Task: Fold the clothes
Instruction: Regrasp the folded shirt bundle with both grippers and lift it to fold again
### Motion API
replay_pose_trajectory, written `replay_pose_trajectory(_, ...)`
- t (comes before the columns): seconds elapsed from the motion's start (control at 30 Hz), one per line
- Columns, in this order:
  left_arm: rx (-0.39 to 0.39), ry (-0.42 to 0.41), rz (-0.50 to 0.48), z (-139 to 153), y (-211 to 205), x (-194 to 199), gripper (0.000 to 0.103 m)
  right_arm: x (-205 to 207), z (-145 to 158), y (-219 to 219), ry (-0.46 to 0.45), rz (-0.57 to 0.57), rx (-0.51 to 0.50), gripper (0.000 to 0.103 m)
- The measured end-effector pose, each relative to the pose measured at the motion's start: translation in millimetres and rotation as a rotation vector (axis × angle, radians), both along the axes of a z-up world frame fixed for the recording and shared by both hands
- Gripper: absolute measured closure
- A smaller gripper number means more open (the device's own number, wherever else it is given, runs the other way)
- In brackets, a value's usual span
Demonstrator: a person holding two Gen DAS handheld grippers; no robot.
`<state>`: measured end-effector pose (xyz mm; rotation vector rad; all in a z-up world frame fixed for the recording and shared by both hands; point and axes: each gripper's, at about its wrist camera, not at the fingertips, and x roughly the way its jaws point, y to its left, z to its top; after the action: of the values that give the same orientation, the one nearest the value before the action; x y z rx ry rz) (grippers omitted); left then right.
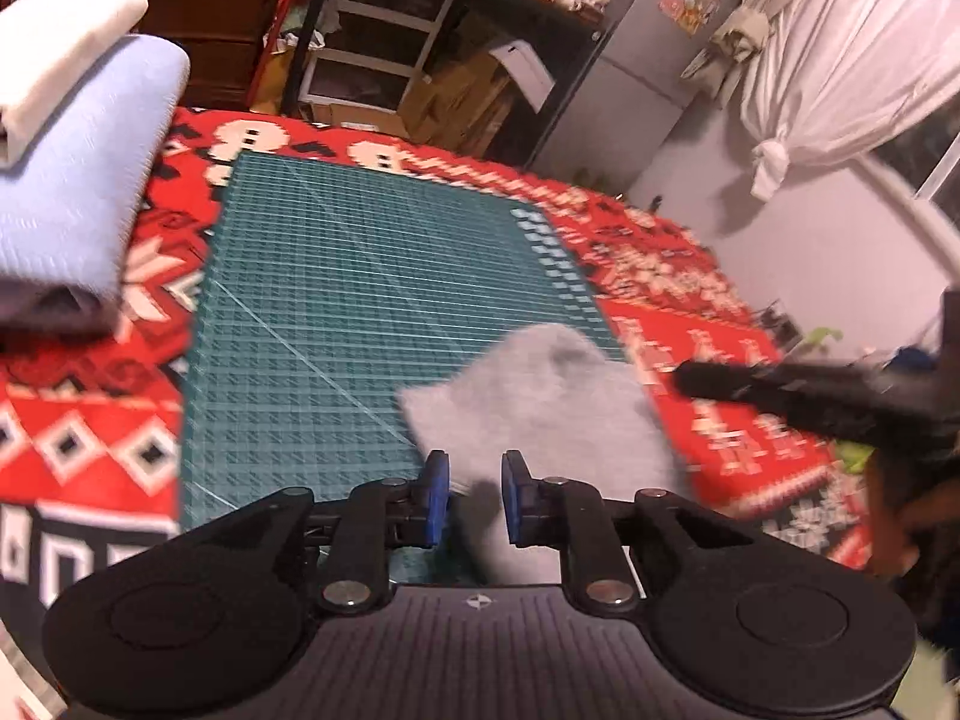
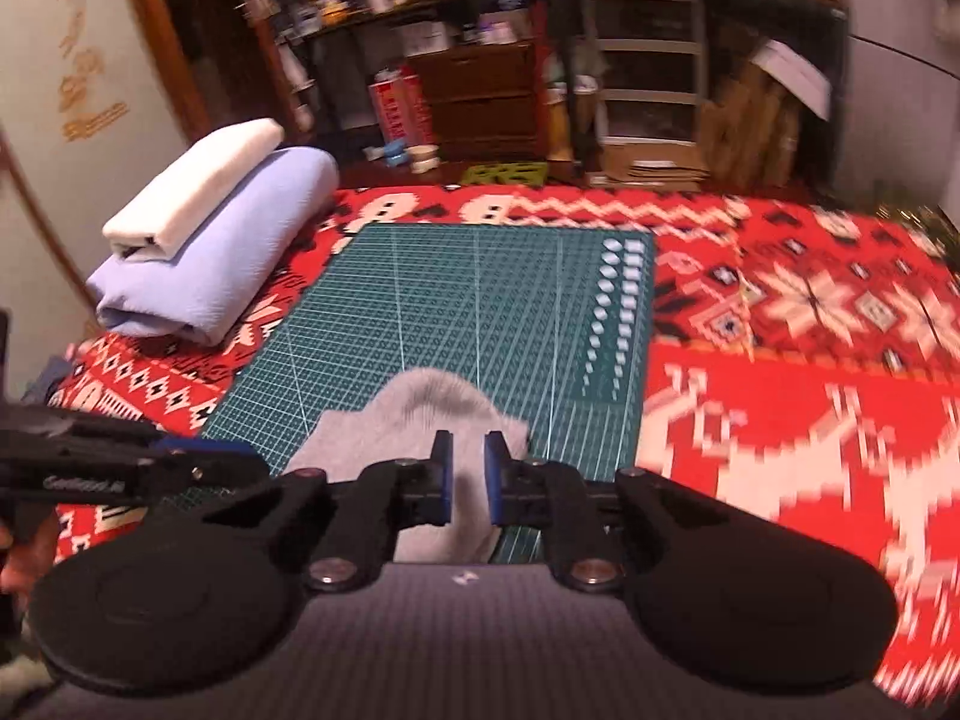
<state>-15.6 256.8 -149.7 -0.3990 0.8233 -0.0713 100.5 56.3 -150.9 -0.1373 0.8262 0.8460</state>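
Observation:
A small grey cloth (image 1: 534,396) lies on the near part of the green cutting mat (image 1: 360,276); it also shows in the right wrist view (image 2: 420,414). My left gripper (image 1: 474,498) has its blue pads a cloth-width apart with the grey cloth's near edge between them. My right gripper (image 2: 467,477) stands the same way on the cloth's other near edge. The right gripper shows as a black arm (image 1: 840,396) in the left wrist view, and the left gripper (image 2: 120,468) shows at the left of the right wrist view.
A stack of folded clothes, white (image 2: 192,186) on lilac (image 2: 222,258), sits at the mat's far left, close to my left gripper (image 1: 78,180). The red patterned blanket (image 2: 780,330) covers the surface. Shelves and drawers (image 2: 648,78) stand beyond the far edge.

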Motion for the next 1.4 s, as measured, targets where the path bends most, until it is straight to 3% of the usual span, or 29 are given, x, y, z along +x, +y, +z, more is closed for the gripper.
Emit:
replay_pose_trajectory(0.23,0.099,0.007,-0.075,-17,5,24,0.076,38,-8,25,-0.026,0.121,-0.095,0.088)
replay_pose_trajectory(0.4,0.108,-0.021,-0.138,-20,2,34,0.073,51,-15,40,-0.010,0.178,-0.098,0.088)
replay_pose_trajectory(0.57,0.203,-0.040,-0.177,-20,-4,43,0.073,50,-21,55,-0.030,0.265,-0.139,0.087)
replay_pose_trajectory(0.67,0.277,-0.059,-0.196,-21,-9,42,0.092,47,-24,62,-0.056,0.299,-0.169,0.085)
replay_pose_trajectory(0.73,0.273,-0.065,-0.199,-21,-8,42,0.096,46,-26,65,-0.073,0.310,-0.190,0.085)
replay_pose_trajectory(0.83,0.299,-0.101,-0.208,-15,-11,35,0.097,46,-28,65,-0.082,0.326,-0.203,0.085)
replay_pose_trajectory(0.97,0.365,-0.163,-0.242,-4,-22,23,0.097,53,-30,64,-0.072,0.344,-0.199,0.075)
replay_pose_trajectory(1.03,0.396,-0.184,-0.253,2,-27,18,0.097,58,-32,62,-0.040,0.352,-0.183,0.082)
replay_pose_trajectory(1.07,0.413,-0.200,-0.256,6,-29,15,0.097,58,-32,62,-0.043,0.359,-0.183,0.099)
replay_pose_trajectory(1.2,0.424,-0.278,-0.279,26,-33,-3,0.097,49,-24,54,-0.119,0.359,-0.196,0.100)
replay_pose_trajectory(1.33,0.452,-0.366,-0.376,36,-46,-24,0.097,44,-19,41,-0.137,0.339,-0.175,0.099)
replay_pose_trajectory(1.4,0.472,-0.365,-0.440,34,-57,-33,0.097,41,-19,34,-0.136,0.328,-0.170,0.099)
